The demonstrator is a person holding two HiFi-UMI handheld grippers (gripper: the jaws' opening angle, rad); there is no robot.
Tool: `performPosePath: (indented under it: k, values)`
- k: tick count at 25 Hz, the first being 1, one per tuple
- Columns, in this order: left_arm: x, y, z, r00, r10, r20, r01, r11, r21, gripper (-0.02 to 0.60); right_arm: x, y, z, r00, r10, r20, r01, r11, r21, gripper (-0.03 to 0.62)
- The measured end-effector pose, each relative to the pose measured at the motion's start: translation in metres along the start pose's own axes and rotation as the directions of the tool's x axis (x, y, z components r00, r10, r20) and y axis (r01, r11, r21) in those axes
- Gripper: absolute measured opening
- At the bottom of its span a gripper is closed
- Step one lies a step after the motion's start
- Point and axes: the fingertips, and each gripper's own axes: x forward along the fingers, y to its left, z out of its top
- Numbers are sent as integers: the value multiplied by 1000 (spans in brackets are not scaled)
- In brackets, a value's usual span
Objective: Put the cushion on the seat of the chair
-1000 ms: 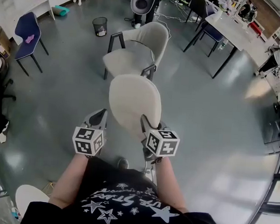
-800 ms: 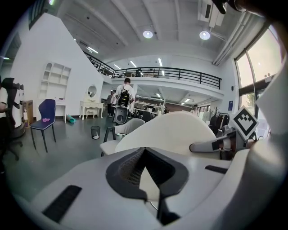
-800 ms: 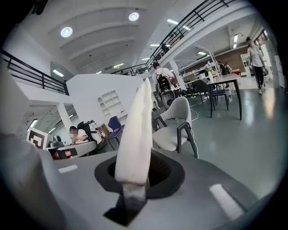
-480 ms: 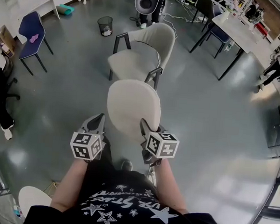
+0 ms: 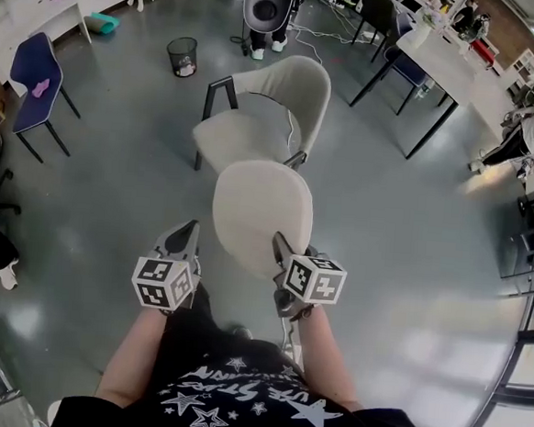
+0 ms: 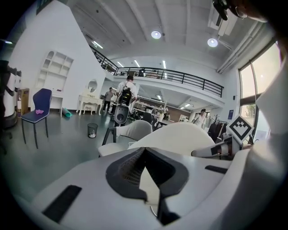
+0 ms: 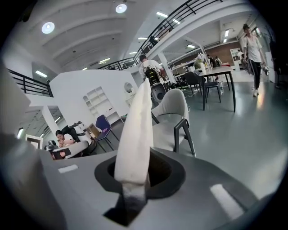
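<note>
Slightly larger in the head view than a second ago, the chair has come nearer, while the cushion (image 5: 262, 212) has kept its place between the two grippers. It is a pale, rounded pad carried in the air, roughly level. Its far rim just overlaps the front edge of the seat (image 5: 236, 136) as seen from above, so it is short of the seat and not yet over it.

The right gripper (image 5: 282, 253) is clamped on the near right rim, and its own view shows the pad edge-on, rising straight out of the closed jaws. The left gripper (image 5: 184, 240) has its jaws drawn together at the tips with a pale wedge between the pads. I take that wedge to be the near left rim, though the head view leaves this grip less certain.

The chair (image 5: 261, 115) faces the person with its curved backrest (image 5: 291, 81) on the far side and dark arm frames (image 5: 220, 86) at either side. A bin (image 5: 181, 56) stands well beyond it on the grey floor (image 5: 112, 196).

To do this step well, I would carry the pad forward at this height until it sits between the arm frames. Both grippers should move together so the pad does not twist. Then I would lower it flat, slide its far rim against the backrest, and let go only once it rests on the seat
</note>
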Motion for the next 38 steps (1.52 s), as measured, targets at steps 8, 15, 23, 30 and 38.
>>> performPosePath:
  k: [8,15,23,30,38]
  values:
    - [76,63,47,996,-74,-51,75,997,18,8,85,1,50,997,-75,-35,76,997,34,58]
    - [120,115,85,987,-136,-89,139,990,29,8,142,16,84,989,-146,-33,148,985,85,58]
    - [167,161,95,966,-212,-151,216,976,9,8,177,22,98,975,-219,-37,222,963,153,58]
    - [204,164,100,954,-241,-180,246,969,5,8,182,7,105,967,-250,-41,253,946,203,58]
    - [248,173,109,961,-182,-207,188,982,7,8,242,-38,138,973,-221,-67,231,939,254,58]
